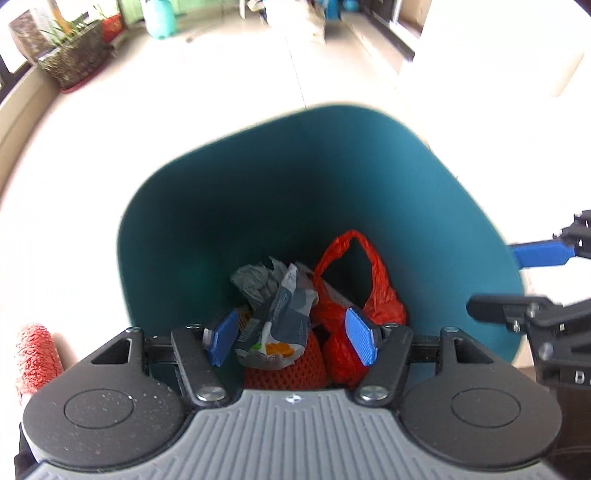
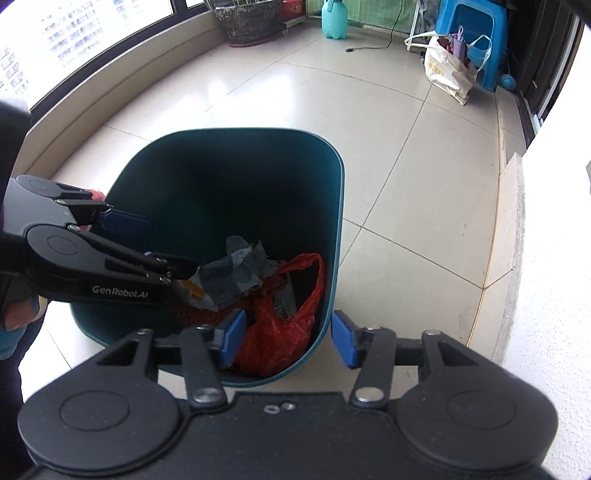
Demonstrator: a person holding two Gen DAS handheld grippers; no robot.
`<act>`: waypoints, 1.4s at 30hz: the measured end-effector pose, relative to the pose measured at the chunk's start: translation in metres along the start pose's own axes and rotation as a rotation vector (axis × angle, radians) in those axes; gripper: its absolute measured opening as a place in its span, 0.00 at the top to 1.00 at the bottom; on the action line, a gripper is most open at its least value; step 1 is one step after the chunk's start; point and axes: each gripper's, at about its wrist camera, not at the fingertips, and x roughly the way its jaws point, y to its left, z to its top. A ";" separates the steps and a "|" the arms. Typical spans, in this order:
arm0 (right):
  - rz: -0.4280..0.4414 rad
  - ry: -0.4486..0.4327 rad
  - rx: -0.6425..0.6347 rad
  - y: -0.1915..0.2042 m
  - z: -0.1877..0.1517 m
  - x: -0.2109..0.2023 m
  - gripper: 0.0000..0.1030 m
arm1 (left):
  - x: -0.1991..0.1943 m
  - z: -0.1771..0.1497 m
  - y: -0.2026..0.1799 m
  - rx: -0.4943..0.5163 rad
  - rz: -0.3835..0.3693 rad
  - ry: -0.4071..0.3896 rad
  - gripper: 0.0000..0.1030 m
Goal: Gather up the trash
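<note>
A teal bin [image 1: 424, 192] [image 2: 332, 221] stands on the tiled floor. It holds a red plastic bag [image 1: 376, 291] [image 2: 291, 325], a crumpled grey wrapper [image 1: 280, 314] [image 2: 232, 273] and a piece of red mesh [image 1: 288, 369]. My left gripper [image 1: 291, 341] [image 2: 159, 247] hangs open over the bin's mouth. The wrapper lies between its blue pads [image 1: 360, 339], and neither pad presses on it. My right gripper [image 2: 288, 341] [image 1: 517, 280] is open too and straddles the bin's near rim, above the red bag, holding nothing.
A fuzzy red thing [image 1: 37, 354] lies beside the bin on the left. Farther off stand a plant pot [image 2: 251, 18], a teal spray bottle [image 2: 334, 20], a white bag [image 2: 447, 70] and a blue stool [image 2: 476, 33]. A white ledge [image 2: 546, 258] runs along the right.
</note>
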 end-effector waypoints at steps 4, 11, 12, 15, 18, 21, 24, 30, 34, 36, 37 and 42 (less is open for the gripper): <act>-0.004 -0.090 -0.014 0.017 -0.011 -0.037 0.32 | -0.038 -0.011 0.002 -0.008 0.012 -0.085 0.38; 0.002 -0.238 0.006 0.047 -0.026 -0.092 0.13 | -0.101 -0.039 0.003 -0.008 0.031 -0.208 0.27; -0.001 -0.254 0.007 0.051 -0.029 -0.098 0.13 | -0.108 -0.044 0.003 -0.009 0.035 -0.228 0.27; 0.011 -0.324 0.028 0.060 -0.041 -0.118 0.02 | -0.130 -0.056 0.004 -0.014 0.040 -0.275 0.20; 0.014 -0.398 0.061 0.066 -0.054 -0.136 0.00 | -0.144 -0.069 0.002 -0.008 0.053 -0.308 0.20; 0.017 -0.442 0.097 0.071 -0.067 -0.146 0.00 | -0.159 -0.082 0.004 -0.008 0.045 -0.321 0.20; 0.022 -0.475 0.107 0.076 -0.080 -0.154 0.00 | -0.172 -0.095 0.002 -0.010 0.043 -0.341 0.20; 0.020 -0.518 0.121 0.081 -0.095 -0.159 0.00 | -0.189 -0.117 -0.004 0.007 0.074 -0.376 0.20; 0.024 -0.521 0.134 0.078 -0.096 -0.155 0.00 | -0.196 -0.128 -0.004 -0.001 0.070 -0.393 0.20; 0.021 -0.521 0.129 0.078 -0.094 -0.151 0.00 | -0.195 -0.129 -0.002 -0.021 0.066 -0.391 0.20; 0.018 -0.521 0.126 0.078 -0.093 -0.150 0.00 | -0.194 -0.129 -0.001 -0.028 0.066 -0.392 0.20; 0.010 -0.515 0.118 0.078 -0.092 -0.145 0.00 | -0.191 -0.129 0.004 -0.057 0.049 -0.390 0.20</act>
